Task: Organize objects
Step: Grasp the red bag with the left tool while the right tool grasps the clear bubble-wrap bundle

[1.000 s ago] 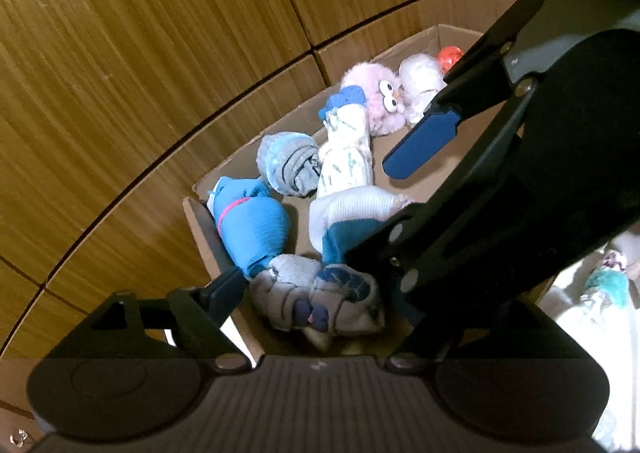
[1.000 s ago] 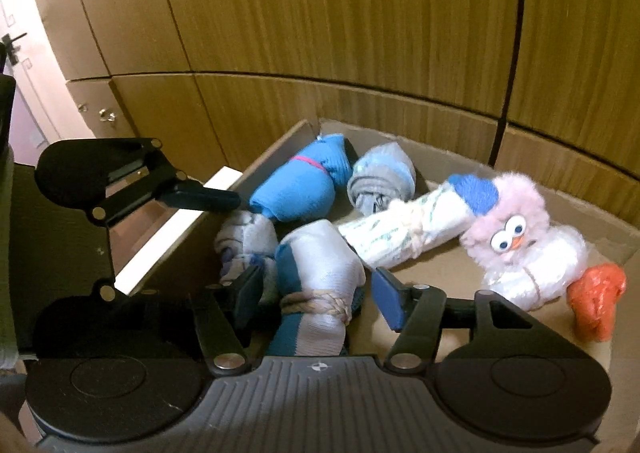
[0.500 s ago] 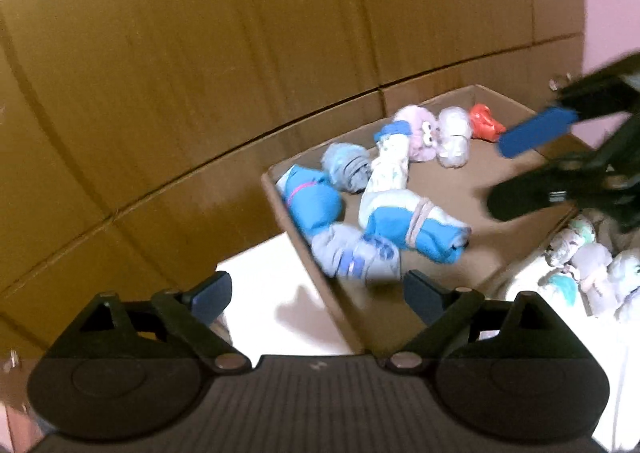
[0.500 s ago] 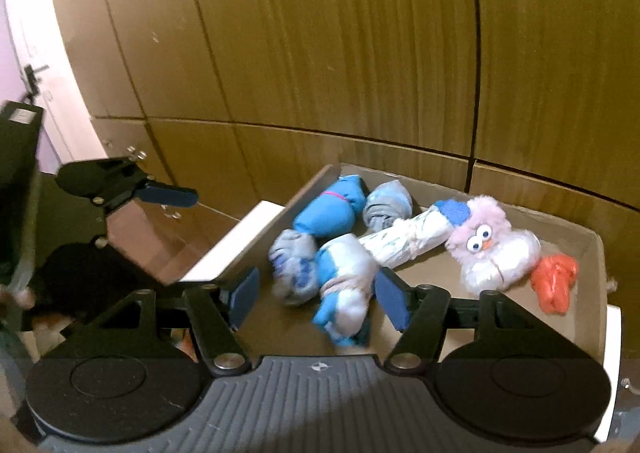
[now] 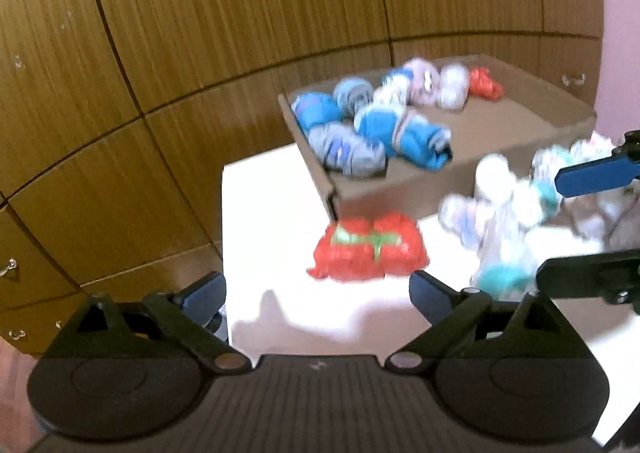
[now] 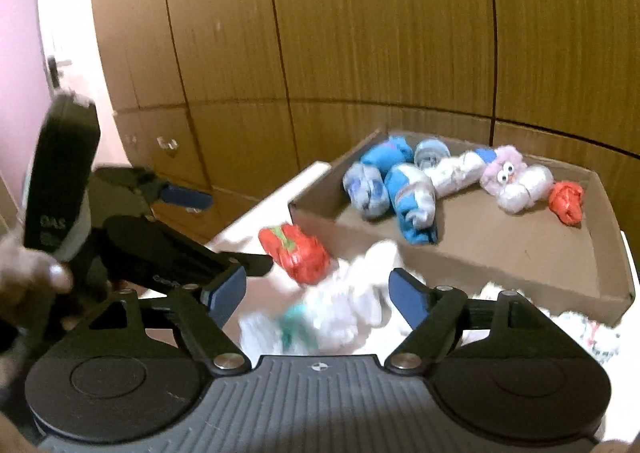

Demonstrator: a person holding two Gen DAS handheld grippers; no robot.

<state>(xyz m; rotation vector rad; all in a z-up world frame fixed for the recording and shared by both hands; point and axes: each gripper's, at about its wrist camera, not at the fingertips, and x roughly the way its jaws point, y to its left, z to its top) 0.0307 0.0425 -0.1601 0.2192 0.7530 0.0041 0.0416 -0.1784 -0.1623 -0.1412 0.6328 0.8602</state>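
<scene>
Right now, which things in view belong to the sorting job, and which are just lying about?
Job:
cardboard box
rolled socks in the box
red bundle
white sock pile
both grippers, open and empty

Lying about:
wooden cabinets
white tabletop

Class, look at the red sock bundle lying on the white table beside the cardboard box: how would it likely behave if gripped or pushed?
The red sock bundle looks like soft, lumpy cloth, so it would probably squash rather than resist. Its green band suggests it would hold together. Pushed, it would likely slide, not roll far.
</scene>
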